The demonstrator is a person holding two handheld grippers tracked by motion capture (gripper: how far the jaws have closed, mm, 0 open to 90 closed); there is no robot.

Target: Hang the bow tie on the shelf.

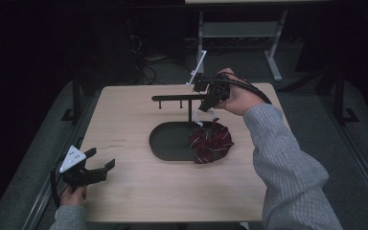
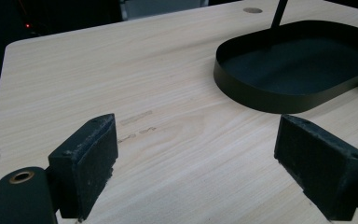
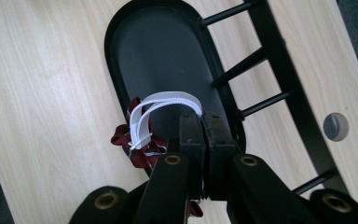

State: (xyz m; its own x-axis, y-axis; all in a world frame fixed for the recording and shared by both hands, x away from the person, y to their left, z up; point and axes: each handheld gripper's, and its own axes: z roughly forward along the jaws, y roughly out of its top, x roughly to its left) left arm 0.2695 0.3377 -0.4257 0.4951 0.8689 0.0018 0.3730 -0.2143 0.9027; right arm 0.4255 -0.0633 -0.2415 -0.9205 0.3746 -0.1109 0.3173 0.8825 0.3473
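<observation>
My right gripper [image 1: 202, 111] hangs above the far right end of a black oval tray [image 1: 165, 143], jaws pointing down. It is shut on a thin white elastic loop [image 1: 200, 118]. In the right gripper view the jaws [image 3: 204, 122] pinch one end of the white loop [image 3: 168, 100], which arches out over the tray [image 3: 163, 51]. A dark red striped scrunchie [image 1: 211, 142] lies on the tray's right end, below the loop [image 3: 140, 151]. A black peg rack [image 1: 177, 98] stands behind the tray. At the table's near left corner my left gripper [image 1: 101, 158] is open, with nothing between its jaws [image 2: 200, 154].
The light wooden table [image 1: 124, 191] has a round hole [image 3: 335, 126] near its far edge. The rack's crossbar and its pegs [image 3: 284, 60] reach over the tray's far side. A desk frame [image 1: 273, 52] and cables lie on the dark floor beyond. The tray's rim [image 2: 261, 98] is ahead and to the right of the left gripper.
</observation>
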